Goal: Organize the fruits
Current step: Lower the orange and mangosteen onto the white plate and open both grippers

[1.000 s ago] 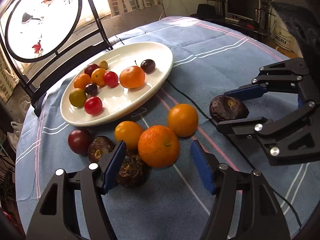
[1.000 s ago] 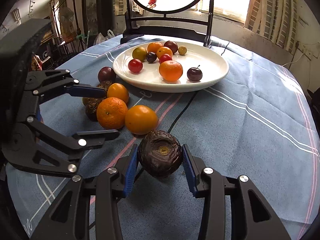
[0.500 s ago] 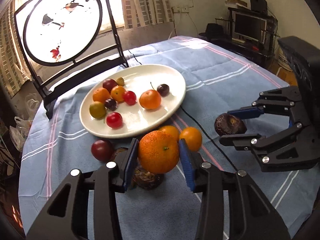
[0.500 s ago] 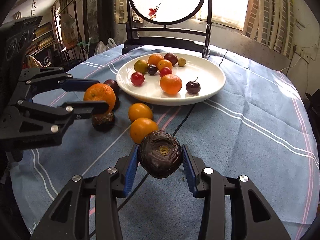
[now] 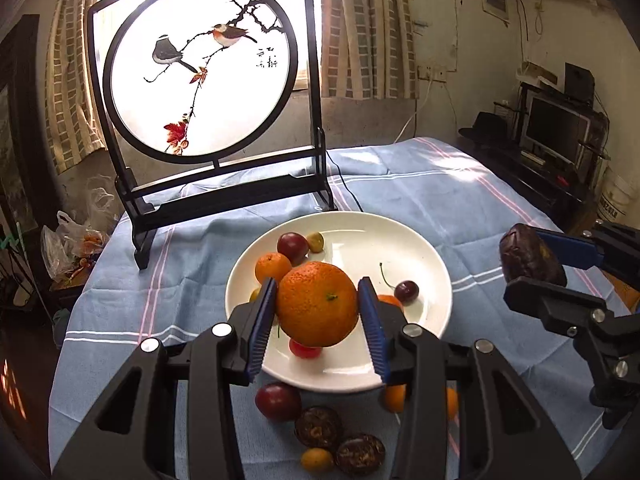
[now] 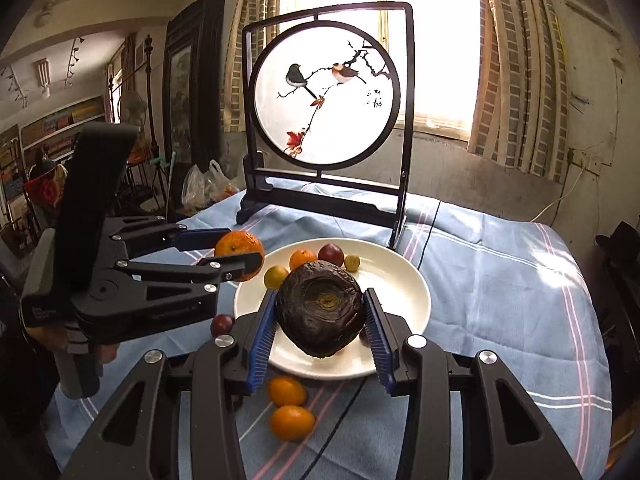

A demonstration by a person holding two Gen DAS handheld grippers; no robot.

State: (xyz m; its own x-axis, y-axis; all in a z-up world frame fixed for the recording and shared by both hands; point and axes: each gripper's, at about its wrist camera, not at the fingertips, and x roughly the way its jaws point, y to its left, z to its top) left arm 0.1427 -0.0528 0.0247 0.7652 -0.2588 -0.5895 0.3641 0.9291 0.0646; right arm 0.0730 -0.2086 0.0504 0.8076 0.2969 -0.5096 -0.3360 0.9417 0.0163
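Note:
My left gripper is shut on a large orange and holds it in the air over the near side of the white plate. My right gripper is shut on a dark wrinkled passion fruit, lifted above the same plate. Each gripper shows in the other's view: the right one to the right of the plate, the left one to its left. Small oranges, plums and cherries lie in the plate.
On the blue striped cloth in front of the plate lie a plum, two passion fruits, a kumquat and two small oranges. A round bird screen on a black stand rises behind the plate. A black cable crosses the cloth.
My left gripper closed on the large orange and lifted it off the cloth to above the plate. My right gripper rose with the passion fruit toward the plate.

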